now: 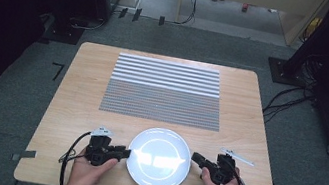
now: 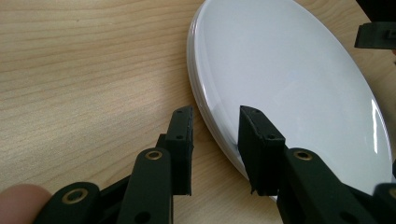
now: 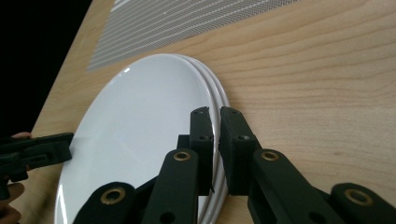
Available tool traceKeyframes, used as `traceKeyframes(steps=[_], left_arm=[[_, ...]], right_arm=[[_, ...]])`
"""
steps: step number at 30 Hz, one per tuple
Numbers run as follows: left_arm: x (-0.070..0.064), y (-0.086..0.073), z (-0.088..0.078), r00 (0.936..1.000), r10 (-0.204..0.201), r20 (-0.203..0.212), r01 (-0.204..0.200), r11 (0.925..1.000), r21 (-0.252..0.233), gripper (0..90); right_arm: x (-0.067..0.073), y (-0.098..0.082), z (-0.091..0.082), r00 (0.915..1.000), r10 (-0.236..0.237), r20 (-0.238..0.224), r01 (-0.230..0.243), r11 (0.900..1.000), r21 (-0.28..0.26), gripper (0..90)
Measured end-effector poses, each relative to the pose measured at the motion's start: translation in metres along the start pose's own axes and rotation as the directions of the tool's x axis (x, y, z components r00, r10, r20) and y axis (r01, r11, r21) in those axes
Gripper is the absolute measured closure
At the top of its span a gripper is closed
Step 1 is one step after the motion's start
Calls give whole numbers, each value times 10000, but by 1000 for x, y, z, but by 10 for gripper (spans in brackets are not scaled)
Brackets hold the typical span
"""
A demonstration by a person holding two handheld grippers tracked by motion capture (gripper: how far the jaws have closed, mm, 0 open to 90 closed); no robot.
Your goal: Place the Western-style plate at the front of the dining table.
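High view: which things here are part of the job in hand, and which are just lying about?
In use:
- white plates, apparently a stack, at the near table edge
- left gripper, jaws open astride the rim
- right gripper, jaws closed on the opposite rim

Lying about:
- striped placemat, untouched mid-table
- wooden table
- floor cables beyond the table

No readable text, labels, brand names, numbers or signs appear on any surface in the high view or either gripper view.
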State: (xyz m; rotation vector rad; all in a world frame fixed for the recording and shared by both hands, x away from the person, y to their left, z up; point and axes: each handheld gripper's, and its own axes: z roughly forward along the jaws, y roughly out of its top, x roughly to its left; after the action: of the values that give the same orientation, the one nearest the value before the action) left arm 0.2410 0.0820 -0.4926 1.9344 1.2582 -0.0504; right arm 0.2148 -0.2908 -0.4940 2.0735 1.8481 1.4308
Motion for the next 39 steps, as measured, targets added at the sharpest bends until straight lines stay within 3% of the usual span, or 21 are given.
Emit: traceKeyframes(steps=[7, 15, 18, 28, 33, 39], left_arm=[[1, 0, 0, 10000, 14, 14, -14, 10000, -4, 662], [-1, -2, 4, 9996, 71, 285, -77, 9997, 220, 683], [-2, -2, 4, 9998, 54, 179, -57, 9999, 158, 667], [2, 1, -5, 9999, 10, -147, -12, 10000, -77, 687], [7, 4, -14, 9999, -51, -109, 49, 9997, -229, 718], [18, 5, -25, 9994, -352, 32, 353, 9984, -436, 743]], right_arm=[[1, -4, 7, 10000, 37, -61, -34, 9990, 453, 834], [0, -5, 9, 9993, 330, -198, -320, 9983, 490, 835], [0, -7, 11, 9981, 473, -392, -453, 9977, 497, 837], [4, -15, 21, 9962, 575, -654, -538, 9969, 571, 831], [10, -19, 24, 9970, 396, -664, -358, 9977, 573, 832], [19, -23, 27, 9938, 270, -1081, -215, 9984, 521, 831]])
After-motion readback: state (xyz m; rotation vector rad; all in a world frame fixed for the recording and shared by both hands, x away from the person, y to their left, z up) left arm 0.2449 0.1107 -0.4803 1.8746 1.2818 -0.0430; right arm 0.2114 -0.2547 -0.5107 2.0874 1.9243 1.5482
